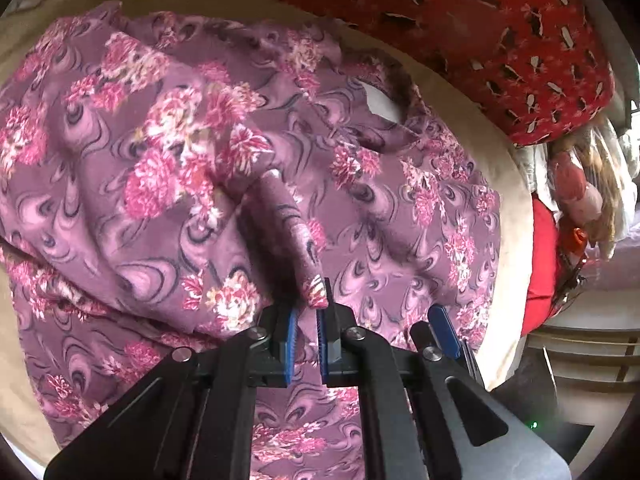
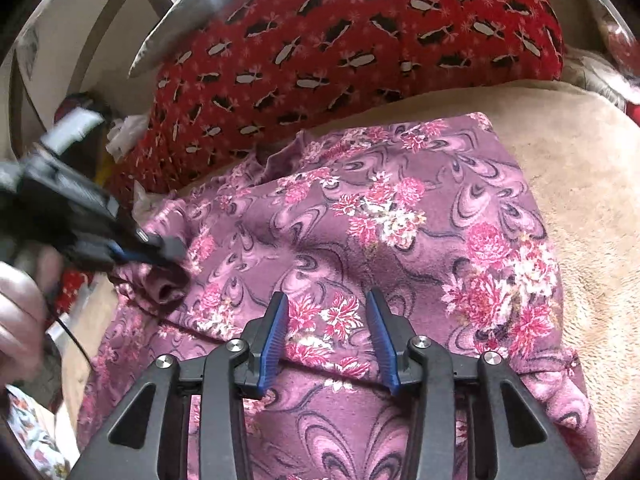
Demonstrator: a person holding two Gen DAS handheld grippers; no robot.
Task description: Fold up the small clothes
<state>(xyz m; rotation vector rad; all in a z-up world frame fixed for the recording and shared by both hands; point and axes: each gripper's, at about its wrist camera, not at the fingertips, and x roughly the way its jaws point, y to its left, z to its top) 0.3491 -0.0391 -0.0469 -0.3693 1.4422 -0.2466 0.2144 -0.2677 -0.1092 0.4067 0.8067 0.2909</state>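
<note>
Our left claw (image 1: 307,312) pinched a fold of the purple flowered garment (image 1: 168,168); our right claw (image 2: 328,336) hung part-open just above it, holding nothing. The garment lay rumpled on the beige bed (image 2: 580,184). A thin pinch could slip, we judged, spoiling the fold.

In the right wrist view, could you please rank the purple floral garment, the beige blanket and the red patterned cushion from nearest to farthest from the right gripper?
1. Purple floral garment: directly beneath the right gripper.
2. Beige blanket: off to the right, under the garment's edge.
3. Red patterned cushion: farthest, across the top, beyond the garment.
</note>
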